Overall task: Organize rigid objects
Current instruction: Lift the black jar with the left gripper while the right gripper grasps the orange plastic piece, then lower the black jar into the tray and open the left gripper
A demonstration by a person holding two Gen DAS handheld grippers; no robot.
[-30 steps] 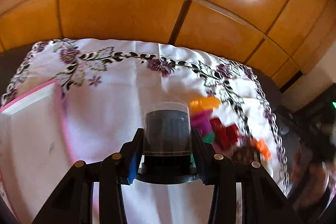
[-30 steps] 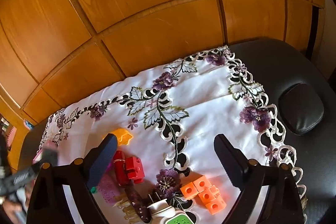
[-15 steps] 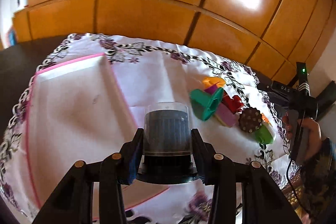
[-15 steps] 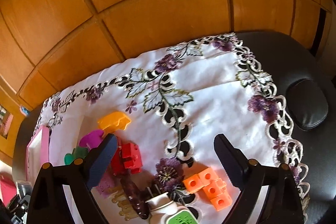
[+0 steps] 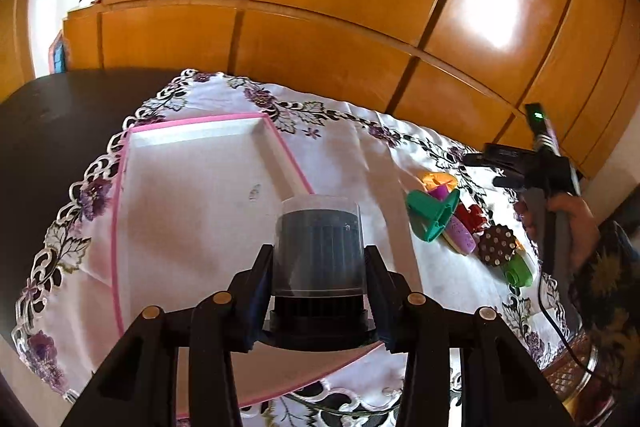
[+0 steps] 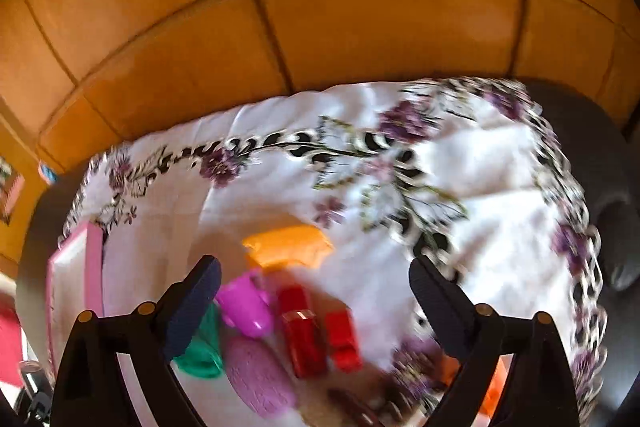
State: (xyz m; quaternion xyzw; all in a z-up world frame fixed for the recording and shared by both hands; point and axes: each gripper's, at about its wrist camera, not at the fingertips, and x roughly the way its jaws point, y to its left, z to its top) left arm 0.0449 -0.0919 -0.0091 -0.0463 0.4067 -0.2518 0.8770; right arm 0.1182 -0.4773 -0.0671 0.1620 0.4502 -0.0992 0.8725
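My left gripper (image 5: 319, 259) is shut on a dark cylindrical container with a clear lid (image 5: 318, 247), held over the near right part of a white tray with a pink rim (image 5: 192, 195). A heap of toys lies right of the tray: a green piece (image 5: 434, 213), a purple one (image 5: 460, 239), a red one (image 5: 470, 217), an orange one (image 5: 438, 181) and a brown studded disc (image 5: 497, 245). My right gripper (image 6: 314, 279) stands open above that heap, with the orange piece (image 6: 288, 245), a magenta piece (image 6: 244, 301) and red blocks (image 6: 304, 331) between and below its fingers, none gripped.
A white embroidered cloth (image 5: 360, 155) covers a dark table (image 5: 52, 115) that backs onto wooden cabinet doors (image 5: 320, 7). A person's hand (image 5: 568, 223) holds the other gripper at the right edge. The right wrist view is motion-blurred; the tray rim (image 6: 94, 263) shows at its left.
The left gripper carried the container leftward from beside the toys to over the tray. The right gripper swung left and nearer, so the toy heap now sits between its fingers.
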